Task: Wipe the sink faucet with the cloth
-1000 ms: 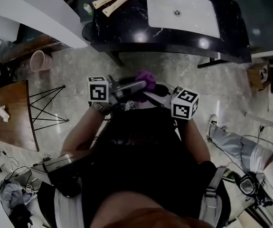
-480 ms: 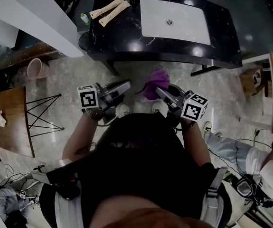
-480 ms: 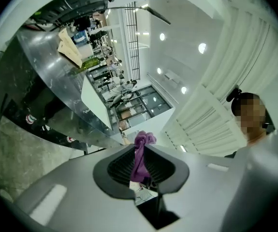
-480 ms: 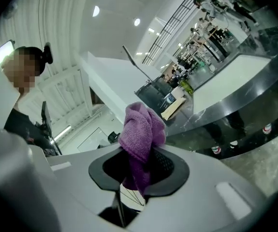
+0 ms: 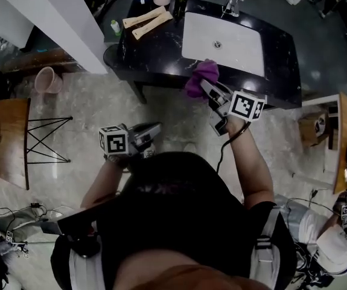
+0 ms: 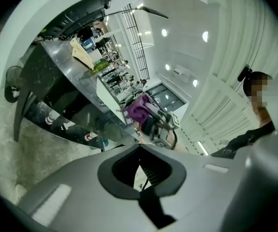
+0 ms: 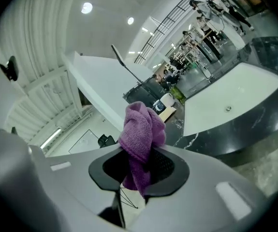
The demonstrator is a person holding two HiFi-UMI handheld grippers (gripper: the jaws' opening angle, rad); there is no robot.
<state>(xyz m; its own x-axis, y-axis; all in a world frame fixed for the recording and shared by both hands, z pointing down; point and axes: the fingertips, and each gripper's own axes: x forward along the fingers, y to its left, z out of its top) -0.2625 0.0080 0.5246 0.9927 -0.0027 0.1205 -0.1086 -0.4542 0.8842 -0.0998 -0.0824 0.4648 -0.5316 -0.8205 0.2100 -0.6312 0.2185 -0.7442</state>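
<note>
In the head view, the right tongs held the one fluffy purple cloth over the front edge of the black stone counter. The one shiny metal faucet stood at the back edge. I think it was not wiped yet. Next, the cloth must reach across the white sink.

In the left gripper view, the left tongs were squeezed together and held nothing.

In the right gripper view, the right tongs had just been closing and pinched the cloth.

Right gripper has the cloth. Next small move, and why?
Probably carry the right gripper forward across the sink toward the faucet. Its jaws, which have just been closing, grip the purple cloth, but it hovers over the front edge of the counter, with the whole sink between cloth and faucet.
</note>
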